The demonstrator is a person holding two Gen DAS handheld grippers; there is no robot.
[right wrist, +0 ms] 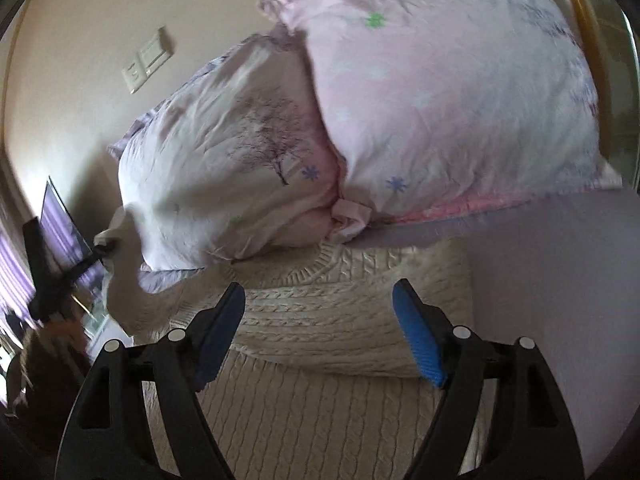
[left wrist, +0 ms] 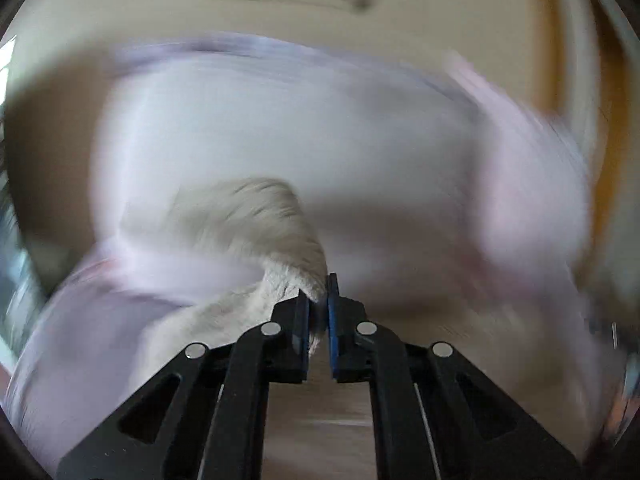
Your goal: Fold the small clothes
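Left wrist view: my left hand-held gripper (left wrist: 319, 304) is clamped on a sleeve of the cream cable-knit sweater (right wrist: 320, 320), which lies on the bed under my right hand-held gripper (right wrist: 320, 320), spread apart. Soft and floppy; I'd pinch the hem.

My right tongs (right wrist: 320, 336) hang over the sweater (right wrist: 320, 320), which lies on the bed (right wrist: 560, 280). Behind the sweater two pillows (right wrist: 440, 100) lean on the wall (right wrist: 80, 40), the right one partly over the left one. At far left my left tongs (right wrist: 105, 249) lift the sweater's sleeve (right wrist: 120, 280).
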